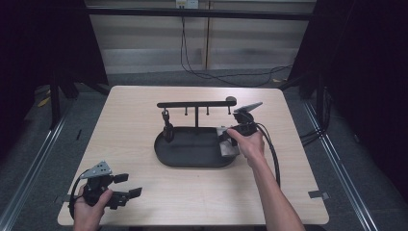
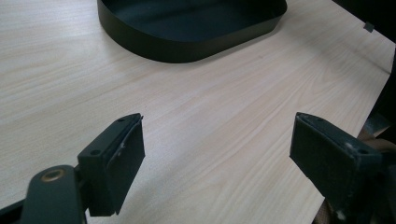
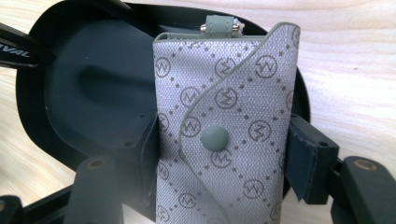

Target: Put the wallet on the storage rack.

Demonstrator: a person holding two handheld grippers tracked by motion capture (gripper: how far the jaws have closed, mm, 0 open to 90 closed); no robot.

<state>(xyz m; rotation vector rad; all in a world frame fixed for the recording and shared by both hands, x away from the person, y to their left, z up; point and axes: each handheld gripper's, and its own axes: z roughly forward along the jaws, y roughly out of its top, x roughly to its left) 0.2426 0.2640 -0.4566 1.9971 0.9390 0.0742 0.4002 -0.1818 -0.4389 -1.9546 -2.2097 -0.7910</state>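
In the high view, the right gripper point(image 1: 236, 129) sits at the right end of the black oval tray point(image 1: 192, 161), holding a grey key pouch point(image 1: 228, 144) over the tray's right rim, while the left gripper point(image 1: 126, 186) rests near the front left corner of the wooden table point(image 1: 144, 103), well apart from the tray. A black rack with 1 crossbar and small hooks point(image 1: 196, 104) rises from the back of the tray, and a dark item point(image 1: 168, 131) hangs from its left hook. In the left gripper view, the 2 jaws stand wide apart over bare table point(image 2: 210, 107) with nothing between them; the tray's wall point(image 2: 187, 44) lies ahead. In the right gripper view, the pads clamp the key pouch point(image 3: 224, 126) from both sides; it is a grey patterned fold-over case with 1 green snap button, and its top tab reaches over the tray floor point(image 3: 93, 93). Judging by this, the pouch is in hand and hangs low over the tray, so placement looks nearly done; setting it down inside, letting go and backing the gripper away remain.
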